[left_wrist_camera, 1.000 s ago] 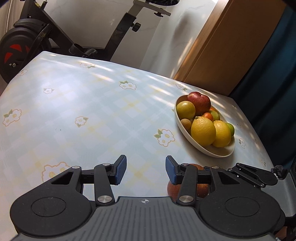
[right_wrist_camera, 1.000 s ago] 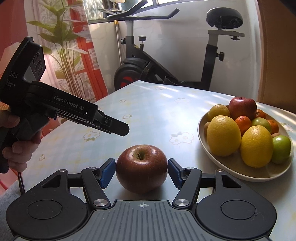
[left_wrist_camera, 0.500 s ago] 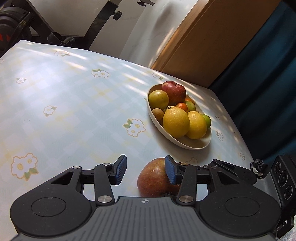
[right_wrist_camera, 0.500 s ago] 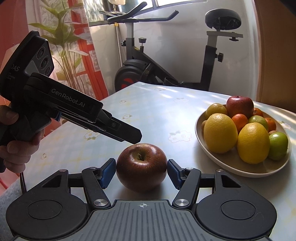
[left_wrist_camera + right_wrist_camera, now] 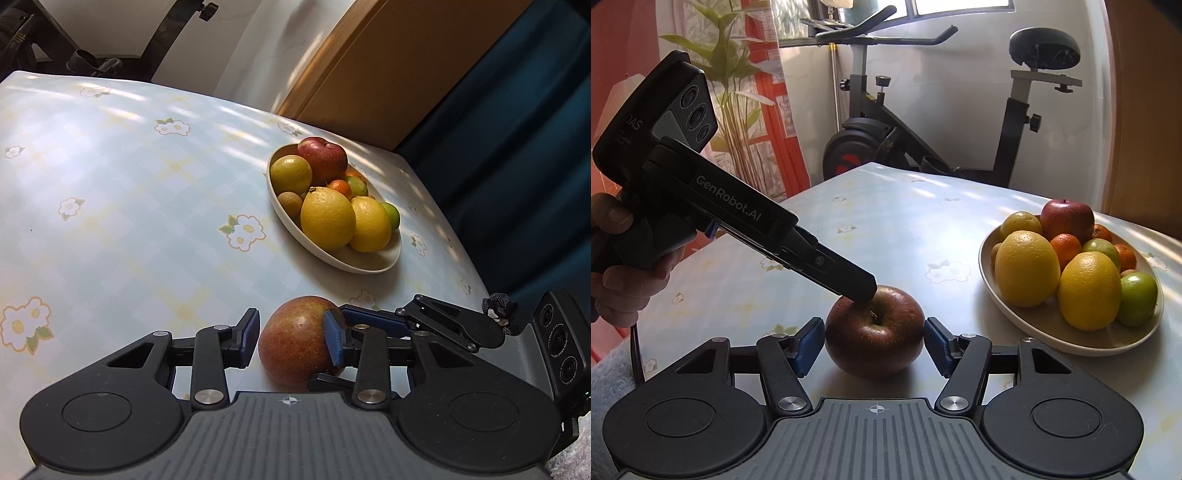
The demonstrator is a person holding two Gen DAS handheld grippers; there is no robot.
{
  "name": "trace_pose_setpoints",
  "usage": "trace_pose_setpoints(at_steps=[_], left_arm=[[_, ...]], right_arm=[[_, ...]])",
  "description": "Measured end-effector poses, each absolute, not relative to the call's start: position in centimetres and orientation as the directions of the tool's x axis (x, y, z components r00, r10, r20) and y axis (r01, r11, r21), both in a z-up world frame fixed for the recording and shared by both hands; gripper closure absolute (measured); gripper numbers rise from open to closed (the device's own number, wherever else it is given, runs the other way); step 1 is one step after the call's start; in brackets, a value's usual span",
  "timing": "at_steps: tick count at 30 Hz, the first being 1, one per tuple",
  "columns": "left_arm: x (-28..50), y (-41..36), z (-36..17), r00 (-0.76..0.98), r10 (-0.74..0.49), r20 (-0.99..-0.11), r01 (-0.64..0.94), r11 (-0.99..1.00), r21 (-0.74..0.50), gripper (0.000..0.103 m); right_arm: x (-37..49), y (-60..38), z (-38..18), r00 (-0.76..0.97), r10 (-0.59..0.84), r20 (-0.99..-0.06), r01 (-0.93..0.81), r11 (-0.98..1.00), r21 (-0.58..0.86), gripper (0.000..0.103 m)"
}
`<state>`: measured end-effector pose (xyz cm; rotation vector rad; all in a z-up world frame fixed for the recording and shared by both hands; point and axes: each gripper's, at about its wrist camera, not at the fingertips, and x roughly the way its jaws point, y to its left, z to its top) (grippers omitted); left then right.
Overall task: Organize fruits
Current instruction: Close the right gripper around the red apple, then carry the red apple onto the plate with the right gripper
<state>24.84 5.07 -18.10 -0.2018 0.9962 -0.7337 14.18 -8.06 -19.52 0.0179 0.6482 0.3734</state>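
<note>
From the left wrist view, we see the dark red round apple (image 5: 295, 341) resting on the pale checked floral tabletop (image 5: 129, 206), near the cream oval bowl of mixed fruit (image 5: 373, 264) but apart from it. The left gripper (image 5: 291, 338) is closing: its right blue pad lies against the apple's flank, while its left pad stands just beside the skin with a sliver of gap. We judge it does not yet have hold of the fruit. To do this well, we would centre the apple between the pads before squeezing, so it is not pushed sideways, and grip at its widest part. This view alone shows the bowl's near end is bare, a likely landing spot, and the right gripper's black body reaching in from the right.

From the right wrist view, the right gripper (image 5: 875, 345) brackets the same apple (image 5: 875, 332) with both blue pads a little clear of it, part-open and holding nothing. Only here do we see the left gripper's (image 5: 862, 290) dark tip coming down steeply onto the apple's top near the stem hollow, and the hand (image 5: 620, 273) holding it. We think two tools on one fruit risk a clash, so one should yield.
</note>
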Motion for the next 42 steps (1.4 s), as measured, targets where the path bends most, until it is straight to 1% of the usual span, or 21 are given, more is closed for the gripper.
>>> trace_pose_setpoints(at_steps=[3, 9, 15, 19, 24, 27, 42], left_arm=[[24.7, 4.7, -18.1, 0.32, -0.648, -0.692, 0.478, 0.741, -0.473, 0.063], [24.7, 4.2, -18.1, 0.312, -0.645, -0.698, 0.493, 0.738, -0.462, 0.063], [24.7, 4.4, -18.0, 0.318, -0.64, -0.7, 0.49, 0.743, -0.456, 0.063], [24.7, 4.4, -18.0, 0.322, -0.639, -0.699, 0.485, 0.745, -0.458, 0.063], [24.4, 3.9, -18.0, 0.322, -0.645, -0.693, 0.492, 0.739, -0.46, 0.063], [24.3, 3.3, -17.6, 0.327, -0.638, -0.697, 0.507, 0.741, -0.441, 0.067], [25.8, -1.4, -14.4, 0.351, -0.668, -0.656, 0.539, 0.717, -0.442, 0.067]], right_arm=[[13.9, -8.1, -19.7, 0.733, 0.34, -0.59, -0.341, 0.933, 0.114, 0.046], [13.9, -8.4, -20.2, 0.723, 0.349, -0.597, -0.33, 0.933, 0.146, 0.043], [14.4, -8.8, -21.0, 0.708, 0.371, -0.601, -0.313, 0.928, 0.203, 0.043], [14.5, -9.6, -21.5, 0.708, 0.395, -0.585, -0.282, 0.918, 0.279, 0.043], [14.2, -10.0, -21.5, 0.717, 0.384, -0.582, -0.255, 0.921, 0.294, 0.044], [13.9, -10.3, -21.4, 0.727, 0.37, -0.578, -0.251, 0.927, 0.278, 0.044], [14.3, -15.7, -18.2, 0.802, 0.319, -0.506, -0.227, 0.945, 0.237, 0.044]])
